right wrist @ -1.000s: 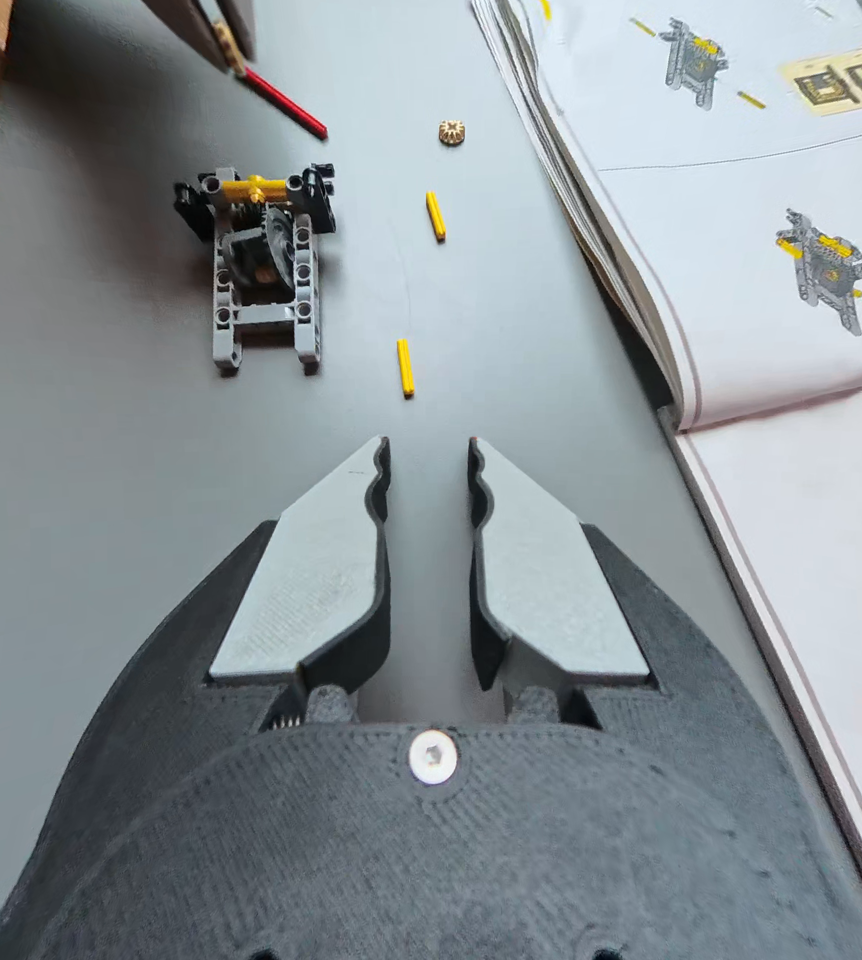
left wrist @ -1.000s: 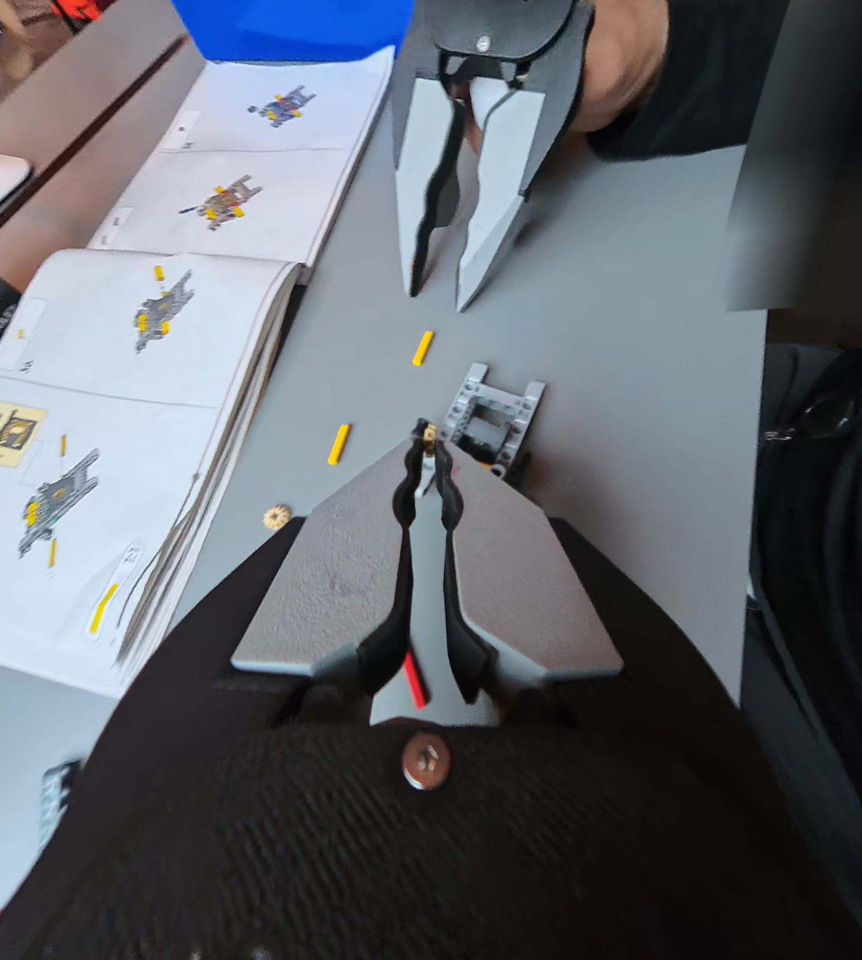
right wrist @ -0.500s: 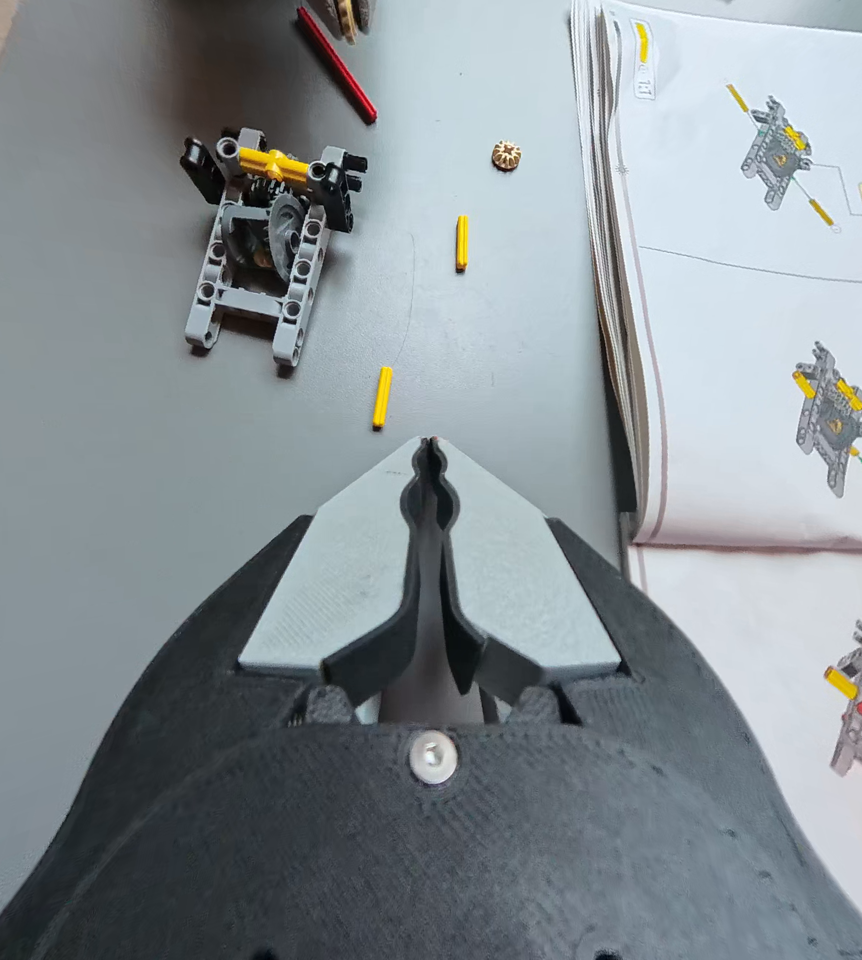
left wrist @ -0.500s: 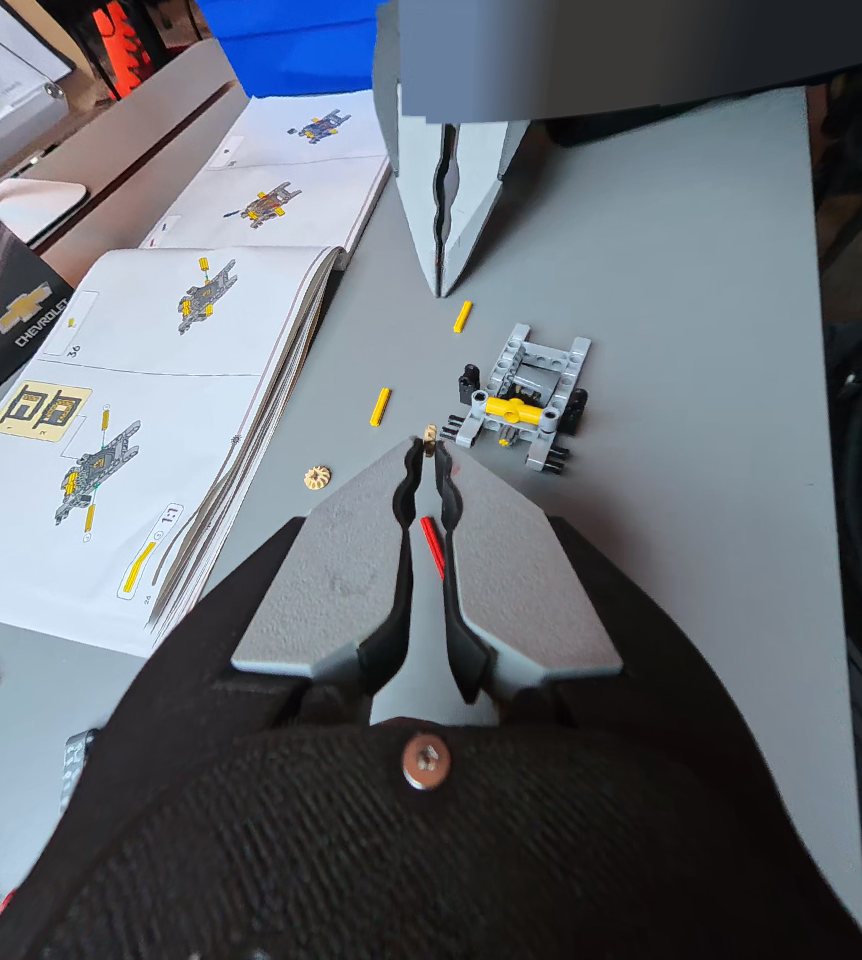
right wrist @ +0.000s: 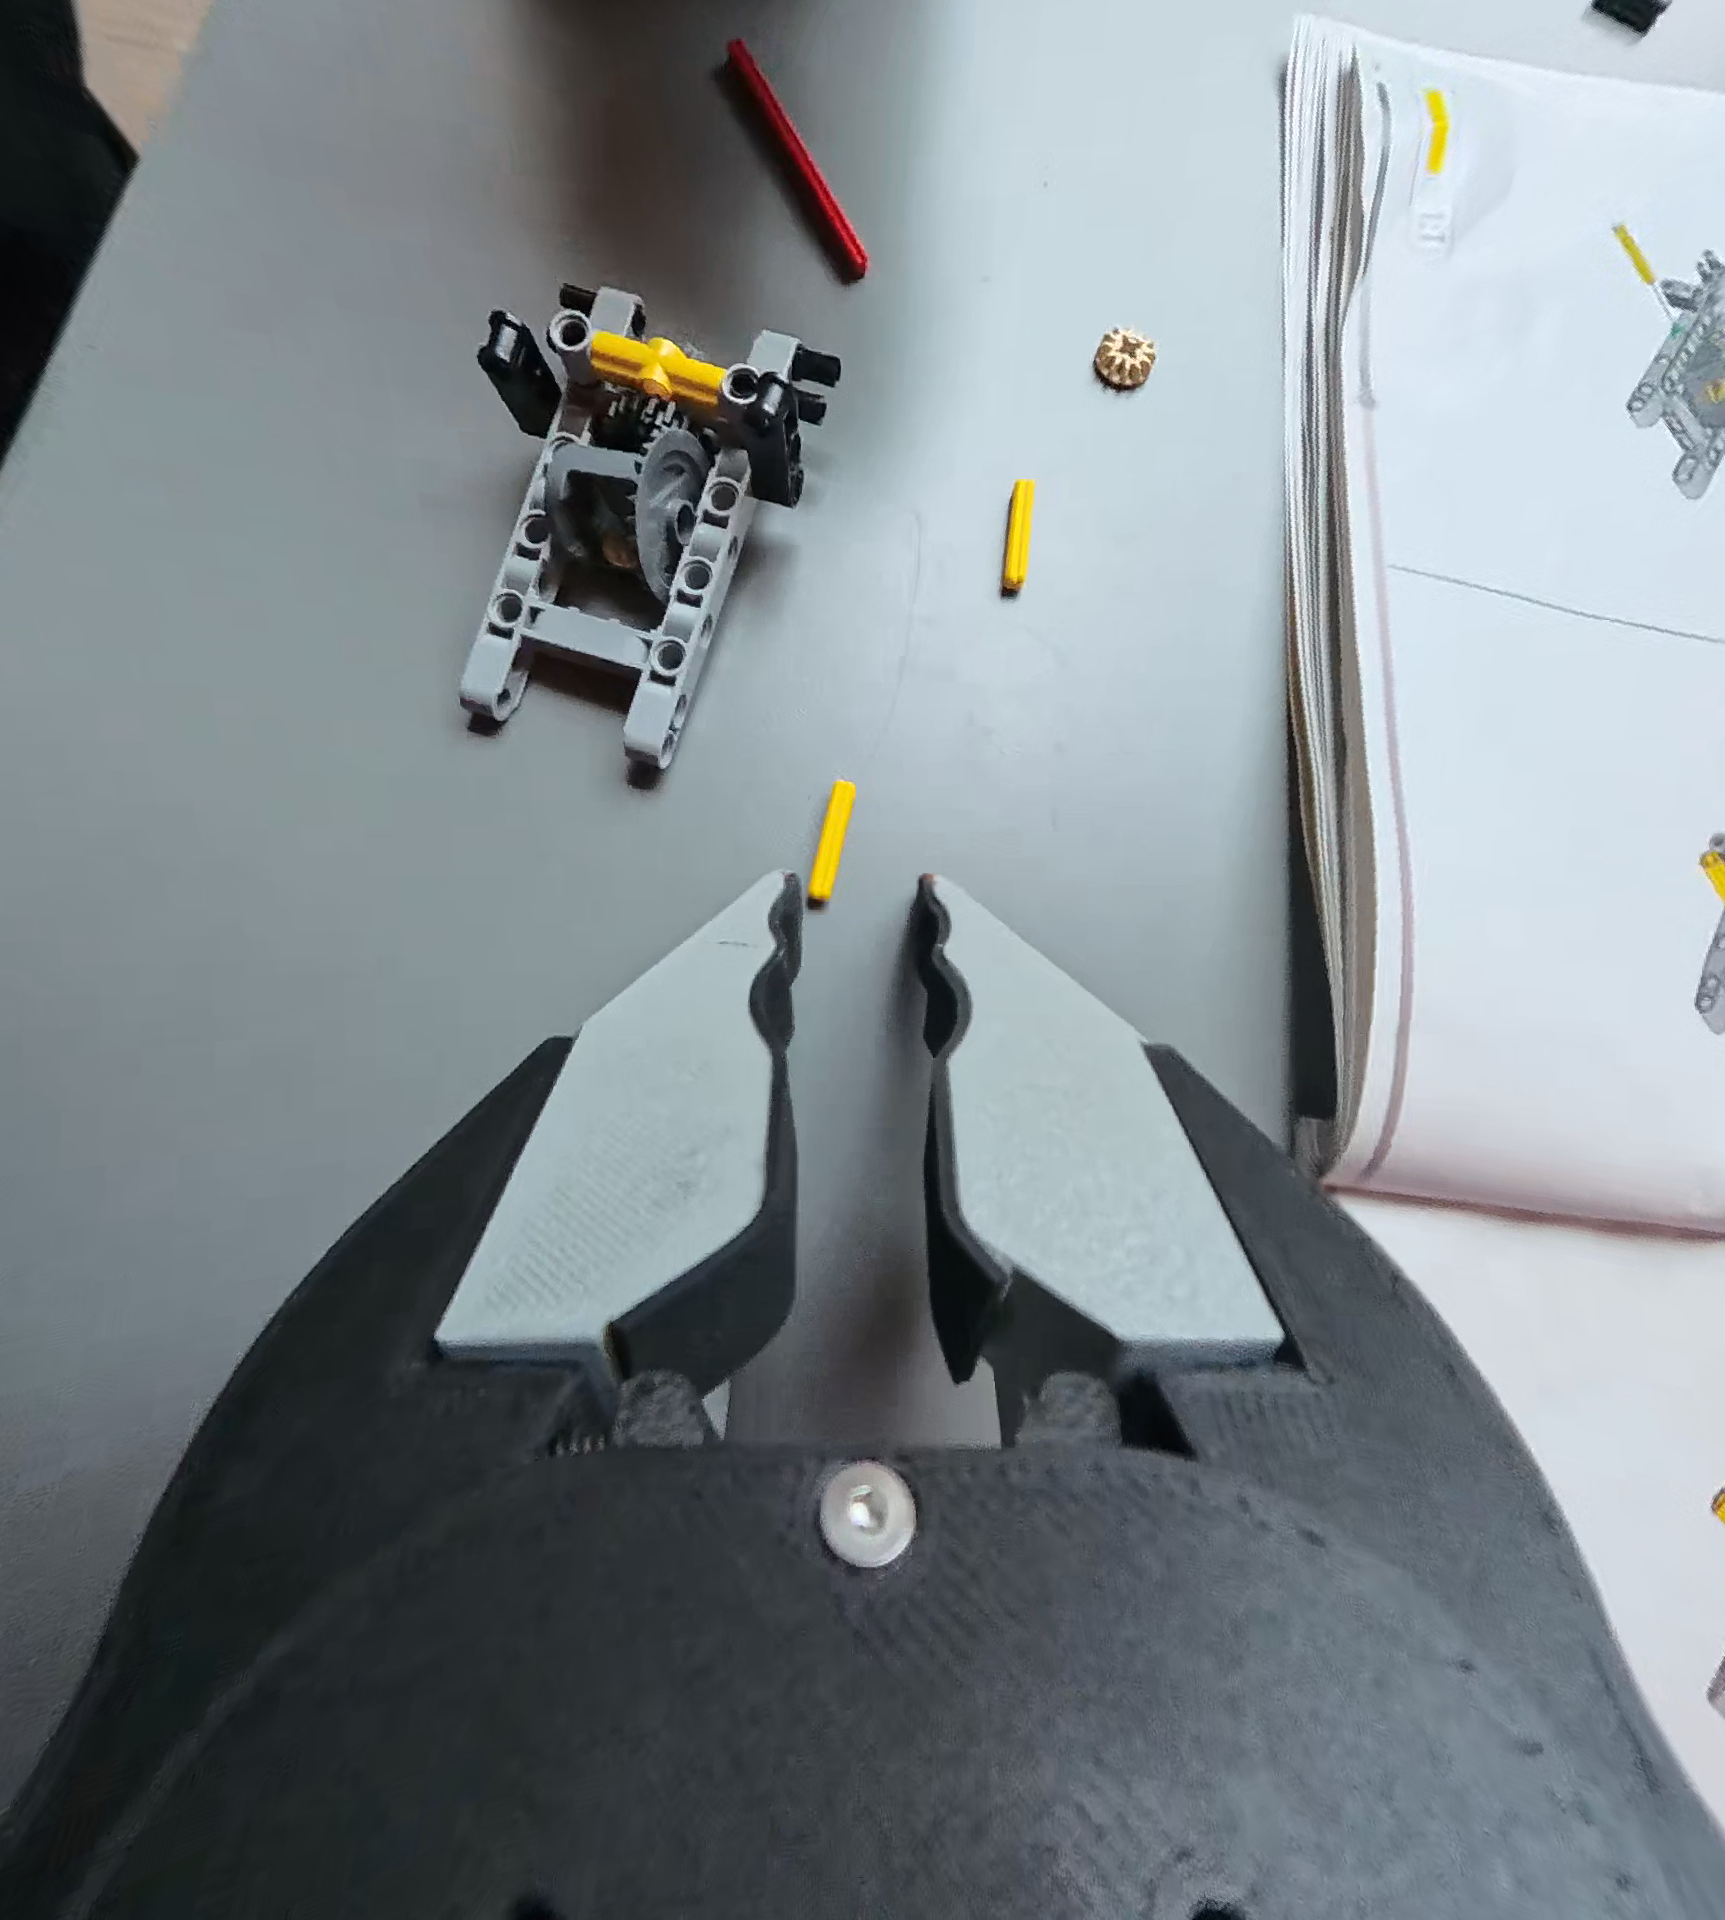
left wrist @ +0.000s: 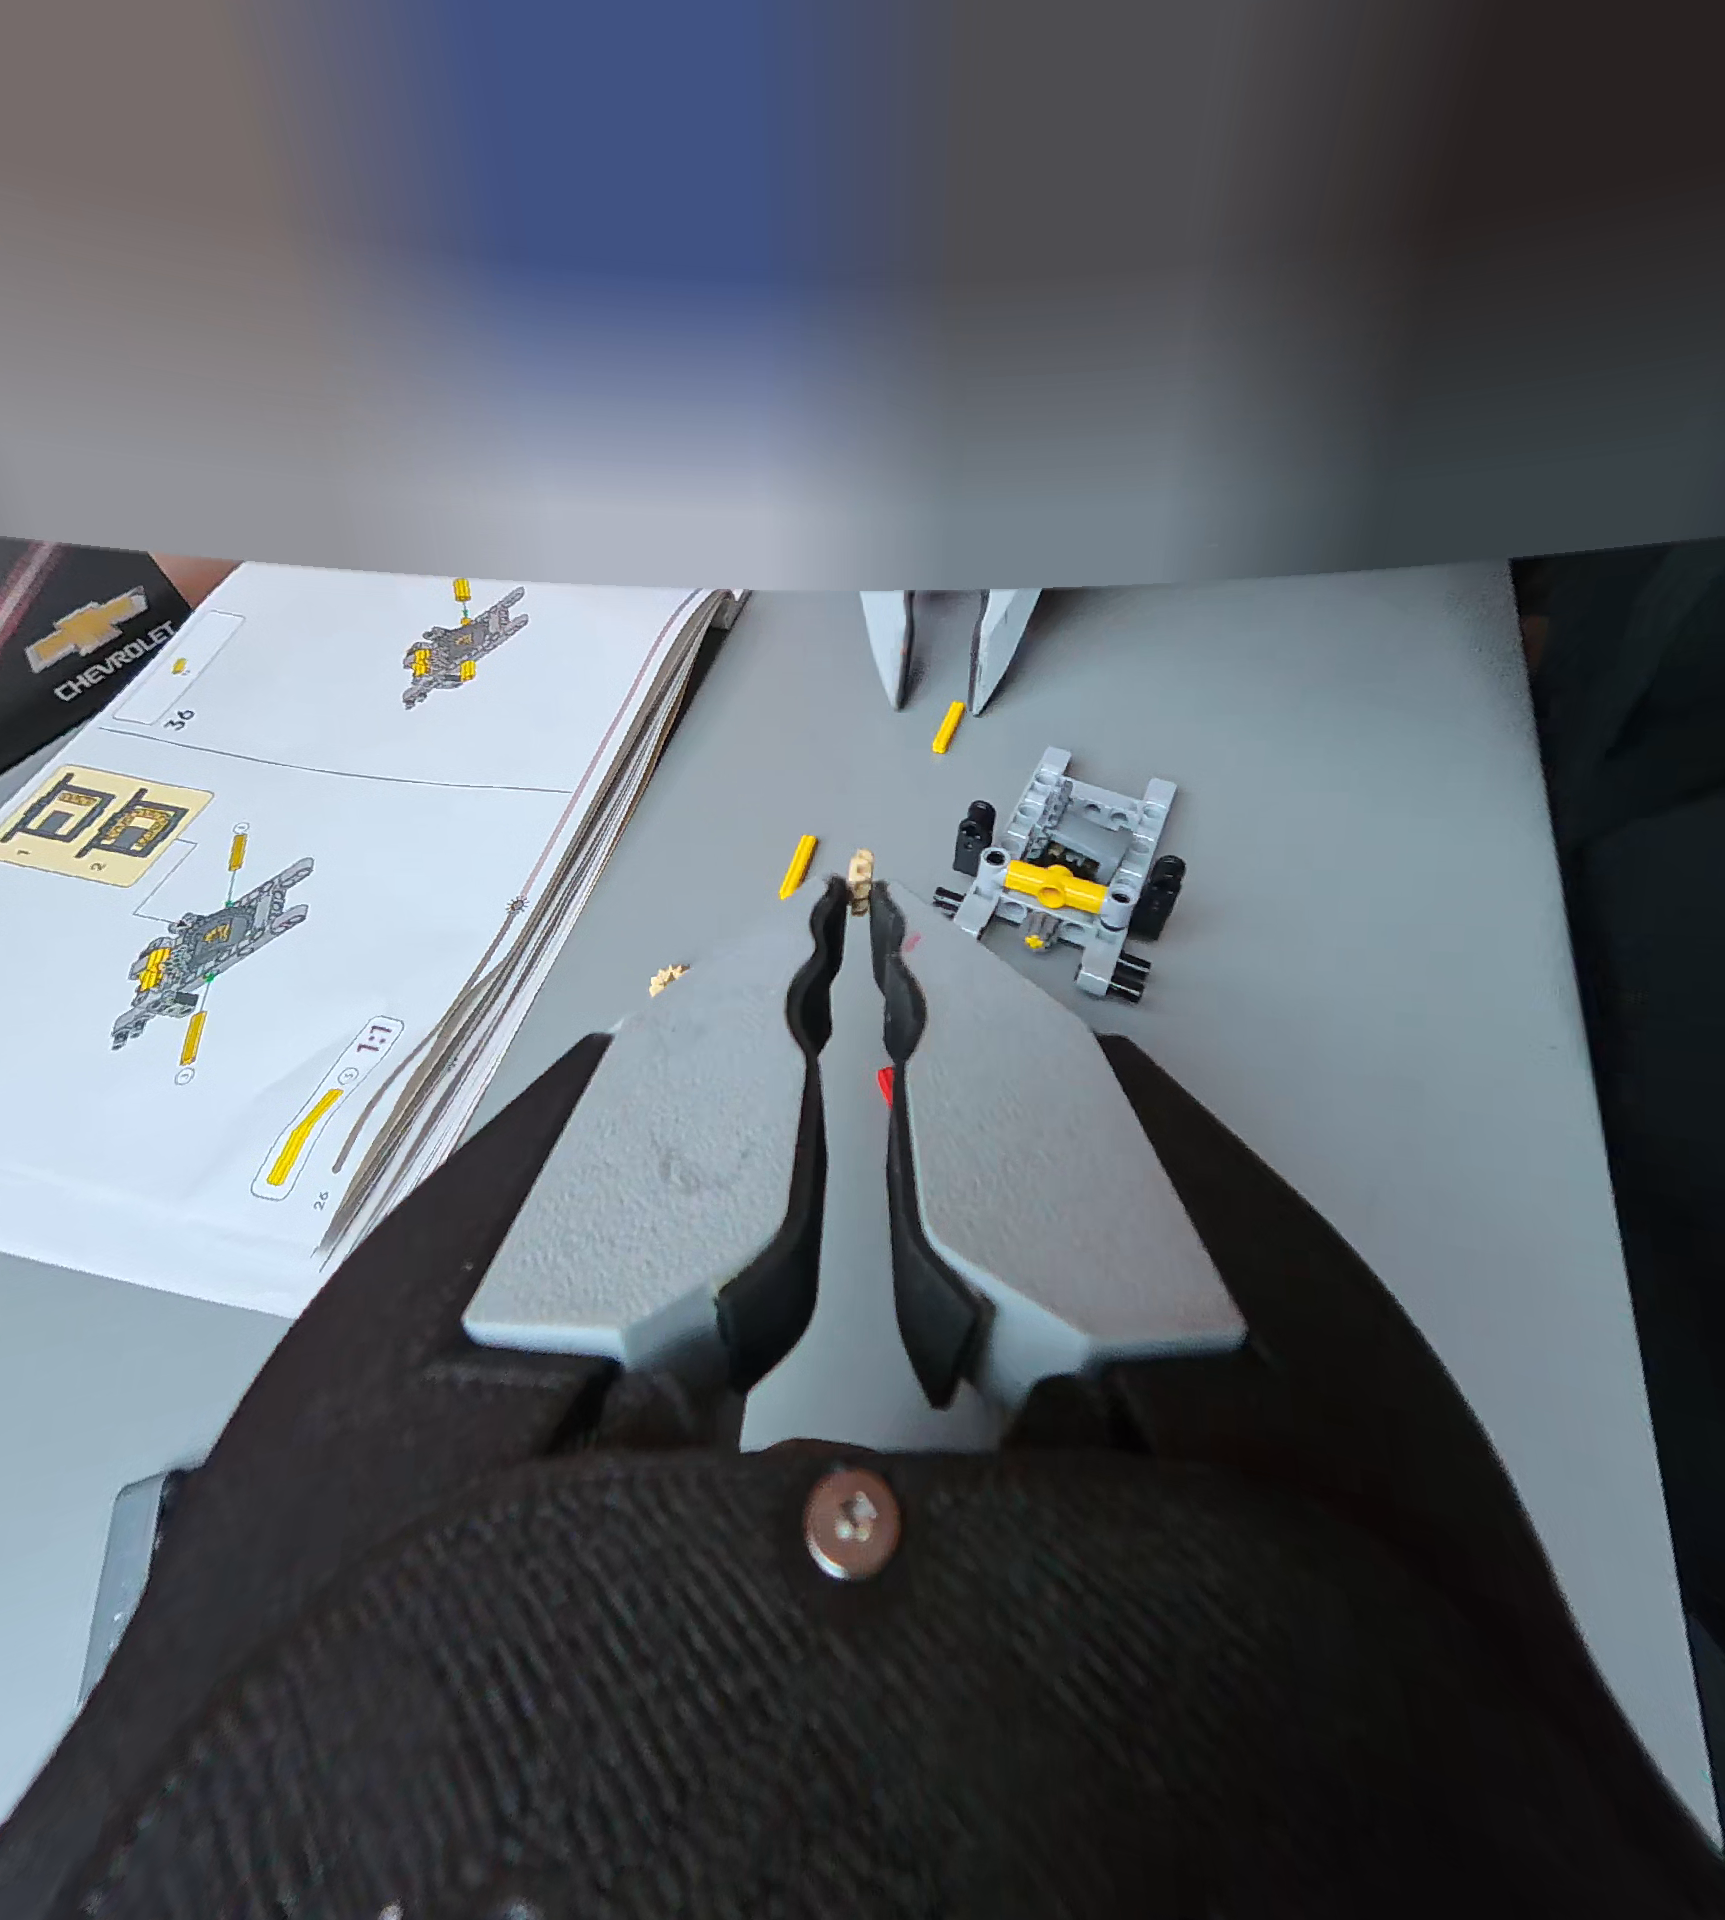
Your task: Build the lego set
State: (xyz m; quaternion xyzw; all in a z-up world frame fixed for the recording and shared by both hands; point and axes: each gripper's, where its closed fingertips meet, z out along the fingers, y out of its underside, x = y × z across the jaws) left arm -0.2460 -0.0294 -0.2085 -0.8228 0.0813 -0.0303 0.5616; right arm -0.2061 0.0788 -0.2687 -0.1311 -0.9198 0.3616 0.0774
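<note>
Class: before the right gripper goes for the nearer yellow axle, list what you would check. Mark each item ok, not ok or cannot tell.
1. Right gripper open: ok.
2. Nearer yellow axle centred between its fingers: not ok; it lies close to one fingertip.
3. Axle free of other parts: ok; it lies alone on the table.
4. Left gripper shut on the tan piece: ok.
5. Frame clear of both grippers: ok.
6. Red axle loose or held at its far end: cannot tell.
</note>
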